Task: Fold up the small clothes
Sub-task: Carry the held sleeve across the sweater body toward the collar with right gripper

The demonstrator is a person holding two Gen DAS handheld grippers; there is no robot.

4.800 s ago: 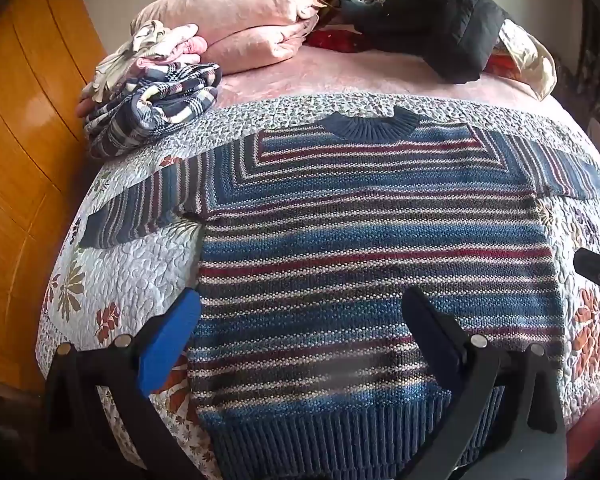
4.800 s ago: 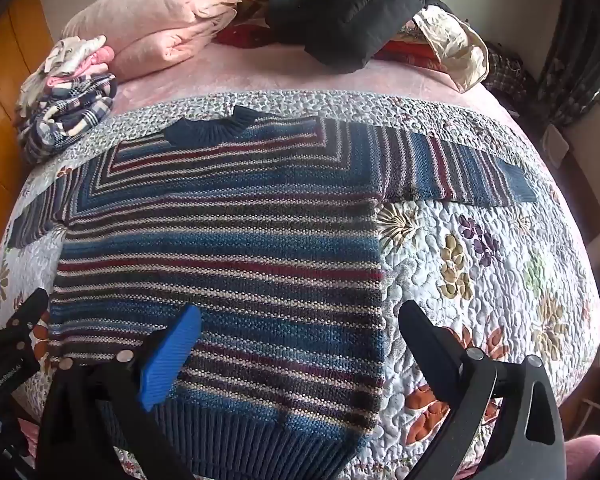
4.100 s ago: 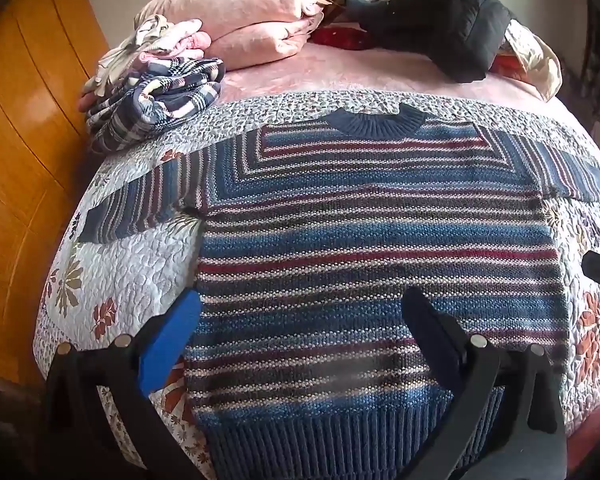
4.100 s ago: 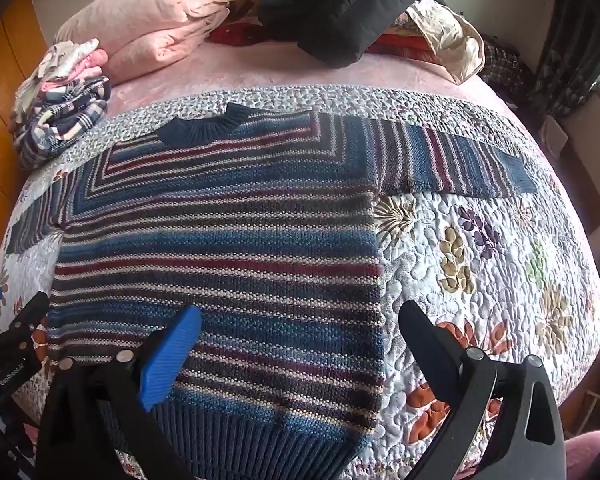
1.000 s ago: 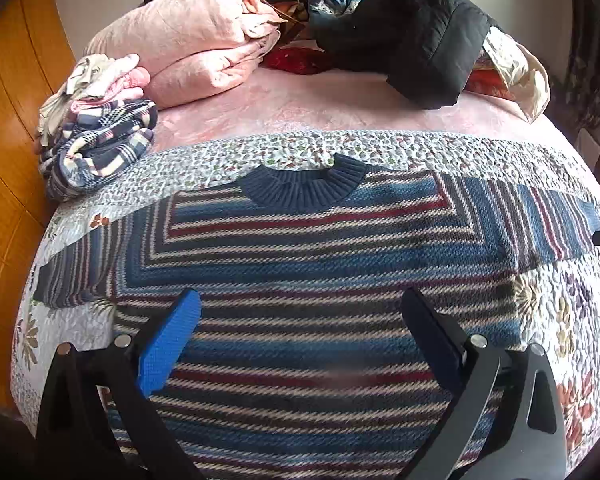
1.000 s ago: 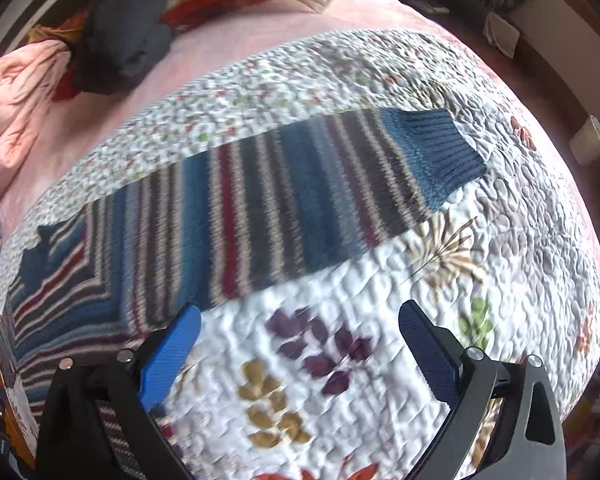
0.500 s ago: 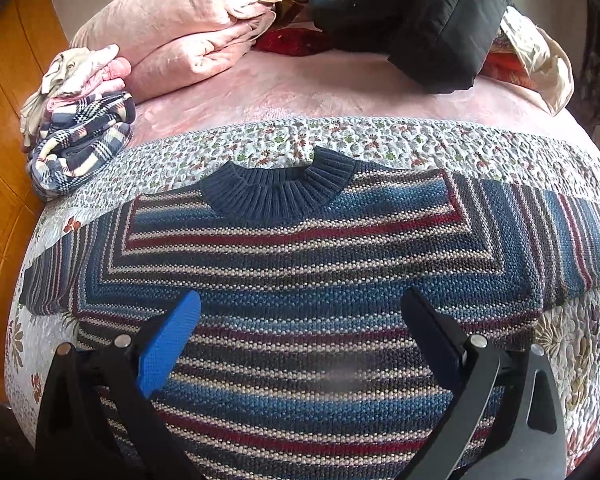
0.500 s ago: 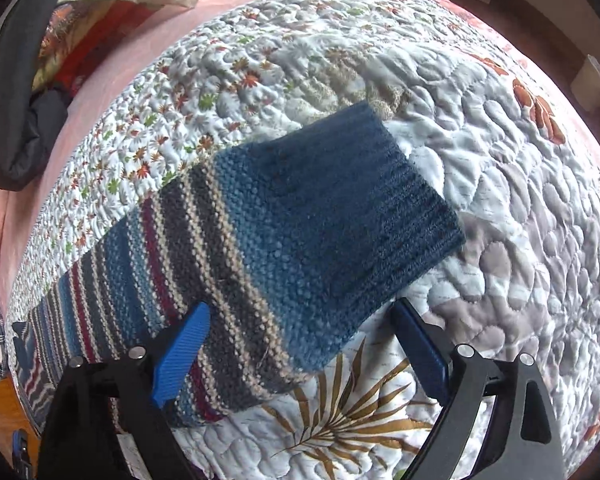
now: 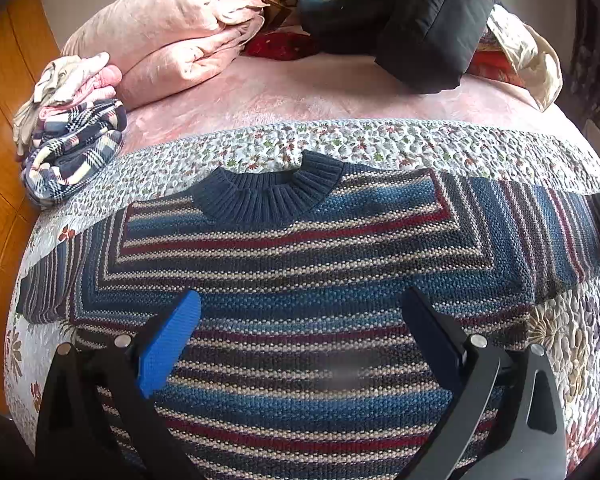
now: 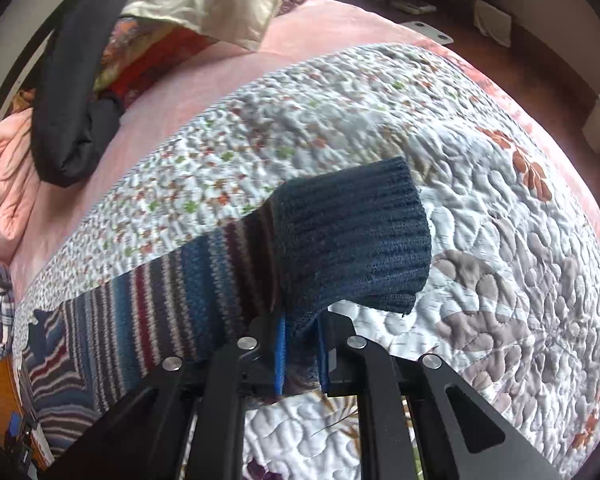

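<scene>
— Tool, left [image 9: 300, 316]: state, position?
— Jaws apart, empty, hovering over the chest of the striped sweater [image 9: 300, 264], which lies flat on the quilted bed [image 9: 380, 140], collar away.
— Tool, right [image 10: 300, 354]?
— Clamped on the cuff [image 10: 356, 236] of the sleeve. Sleeve's long axis runs leftward to the body; right hand nearer, fold likely goes inward.

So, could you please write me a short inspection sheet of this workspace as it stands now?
Surface: floral quilt over a pink bed.
Job's things: striped sweater flat, neck away; sleeve cuff lifted.
Clutter: plaid clothes pile, pink duvet, black jacket.
Grippers: left gripper open above the sweater; right gripper shut on the cuff.
Cables: nothing seen.
Surroundings: wooden panel at left.
</scene>
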